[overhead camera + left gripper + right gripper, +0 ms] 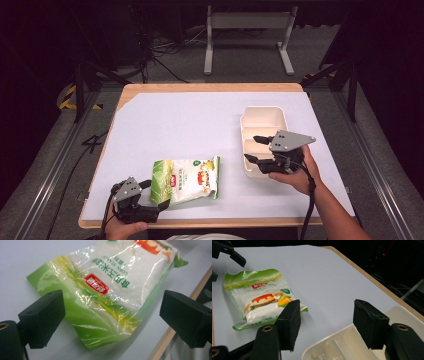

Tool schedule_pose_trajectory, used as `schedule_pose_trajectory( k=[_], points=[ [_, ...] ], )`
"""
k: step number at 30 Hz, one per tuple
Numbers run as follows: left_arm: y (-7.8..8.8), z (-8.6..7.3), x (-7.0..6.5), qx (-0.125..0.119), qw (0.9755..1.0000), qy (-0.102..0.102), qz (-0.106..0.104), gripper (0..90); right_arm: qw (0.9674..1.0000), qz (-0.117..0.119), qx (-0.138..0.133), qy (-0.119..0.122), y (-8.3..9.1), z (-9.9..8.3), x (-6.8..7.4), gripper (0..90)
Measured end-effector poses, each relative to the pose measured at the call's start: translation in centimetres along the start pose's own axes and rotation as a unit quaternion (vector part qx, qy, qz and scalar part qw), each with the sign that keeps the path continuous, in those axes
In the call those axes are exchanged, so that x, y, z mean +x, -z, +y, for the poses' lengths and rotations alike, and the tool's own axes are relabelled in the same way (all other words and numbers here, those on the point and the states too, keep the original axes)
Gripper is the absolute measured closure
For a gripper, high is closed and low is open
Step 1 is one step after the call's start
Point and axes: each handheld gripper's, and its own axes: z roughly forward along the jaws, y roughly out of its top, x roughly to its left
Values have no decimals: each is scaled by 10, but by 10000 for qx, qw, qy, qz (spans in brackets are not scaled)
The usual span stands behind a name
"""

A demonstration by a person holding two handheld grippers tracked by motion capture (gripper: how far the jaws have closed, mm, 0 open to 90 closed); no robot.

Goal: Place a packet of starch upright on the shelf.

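Two tools are in my hands: my left tool [154,194] stands open astride the corn starch bag's [187,178] green end, flat on the bench [175,115]; my right tool [255,148] hangs open over the cream tray's [264,117] left rim.

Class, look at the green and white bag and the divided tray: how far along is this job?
Done: nothing yet; the bag lies flat on the table, and what shows of the tray looks bare. In hand: the open left gripper straddles the bag's end without pinching it; the open right gripper hovers by the tray. Left: probably gripping and moving the bag.
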Motion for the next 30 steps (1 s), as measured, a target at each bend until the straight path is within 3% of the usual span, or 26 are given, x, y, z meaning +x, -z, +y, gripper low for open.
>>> schedule_pose_trajectory(
  k=[2,7,9,11,12,15,18,21,22,23,24,26,29,30],
  points=[
    [0,-1,1,72,10000,49,-18,76,10000,0,28,-89,2,-6,-1,391],
    [-2,-2,-2,268,9995,73,-124,206,9997,36,133,-186,-5,-13,0,389],
    [-7,-4,-2,460,9985,226,-182,206,9998,77,164,-110,-10,-12,2,388],
    [-8,-4,-1,481,9985,259,-94,219,9998,107,179,-75,-12,-11,3,385],
    [-9,-4,0,469,9981,393,-108,219,9998,110,187,-45,-14,-10,4,383],
    [-14,-3,3,501,9959,694,-279,238,9996,179,208,15,-16,-10,8,380],
    [-17,-1,3,503,9950,794,-346,249,9996,217,178,19,-17,-9,9,380],
    [-20,1,4,511,9949,837,-222,317,9994,294,174,13,-19,-9,9,375],
    [-16,4,5,508,9948,791,391,293,9994,280,193,62,-19,-9,9,374],
    [-14,4,8,436,9940,931,370,263,9994,256,225,76,-19,-10,10,374],
    [-10,2,14,376,9917,1194,296,234,9993,269,230,72,-19,-10,10,374],
    [-9,-2,19,469,9899,1320,223,226,9993,301,226,61,-19,-11,9,372],
    [-10,-3,16,502,9924,1089,288,218,9992,325,245,44,-21,-11,8,370],
    [-10,-3,14,505,9922,1105,284,212,9991,329,263,62,-21,-11,9,368]
  ],
)
